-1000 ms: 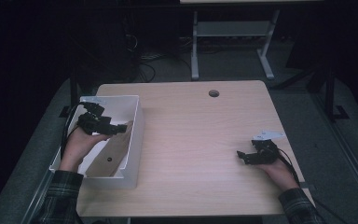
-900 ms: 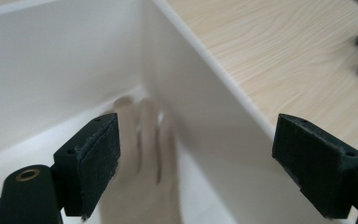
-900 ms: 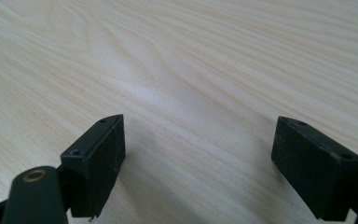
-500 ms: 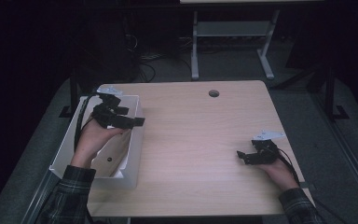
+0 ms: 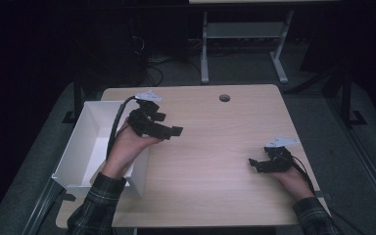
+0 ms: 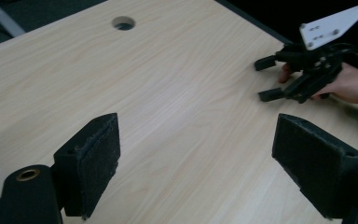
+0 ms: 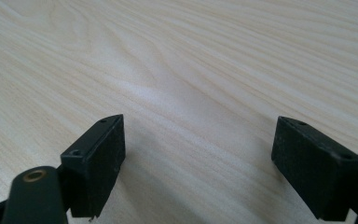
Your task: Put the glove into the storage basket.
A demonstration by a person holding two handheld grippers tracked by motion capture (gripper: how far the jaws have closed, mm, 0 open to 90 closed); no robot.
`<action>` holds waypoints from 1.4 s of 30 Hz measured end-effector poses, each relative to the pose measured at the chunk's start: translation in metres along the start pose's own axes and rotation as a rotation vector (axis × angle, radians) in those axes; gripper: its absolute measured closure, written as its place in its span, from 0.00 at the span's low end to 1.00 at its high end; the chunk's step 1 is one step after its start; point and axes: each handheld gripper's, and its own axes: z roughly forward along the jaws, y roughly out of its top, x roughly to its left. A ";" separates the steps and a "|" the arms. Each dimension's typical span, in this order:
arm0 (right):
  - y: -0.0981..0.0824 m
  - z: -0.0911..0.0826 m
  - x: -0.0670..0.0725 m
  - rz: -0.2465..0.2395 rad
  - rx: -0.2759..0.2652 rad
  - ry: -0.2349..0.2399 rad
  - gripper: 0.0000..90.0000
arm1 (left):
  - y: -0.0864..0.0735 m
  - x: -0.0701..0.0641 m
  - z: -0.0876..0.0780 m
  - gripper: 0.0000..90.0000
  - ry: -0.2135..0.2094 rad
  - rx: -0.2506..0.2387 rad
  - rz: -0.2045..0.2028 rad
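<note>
1. The left gripper (image 5: 169, 133) hangs above the table (image 5: 210, 171) just past the right wall of the box (image 5: 78, 147), near the table's left edge; its jaws are spread wide with nothing between them.
2. In its own view the left gripper (image 6: 196, 163) looks across bare wood toward the right gripper (image 6: 272, 77), which is well apart from it.
3. The right gripper (image 5: 257, 164) sits low over the table near the right edge, toward the front; its jaws are also spread and empty, as its own view (image 7: 198, 158) shows over plain wood grain.
4. The box is white and open-topped, standing along the left edge of the table; the left hand (image 5: 127, 147) and forearm pass over its right wall.
5. A round hole (image 5: 224, 98) lies near the far edge of the table, well apart from both grippers.
6. The right hand (image 5: 291, 176) rests near the front right corner.
</note>
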 end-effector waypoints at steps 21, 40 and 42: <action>0.000 0.000 0.000 -0.002 0.000 0.003 0.19 | -0.032 -0.047 0.092 0.16 -0.105 0.059 0.085; 0.000 0.000 0.000 -0.005 -0.001 0.004 0.19 | -0.086 -0.038 0.139 0.16 -0.070 0.100 0.119; 0.000 0.000 0.000 -0.005 -0.001 0.004 0.19 | -0.092 -0.036 0.143 0.16 -0.067 0.113 0.125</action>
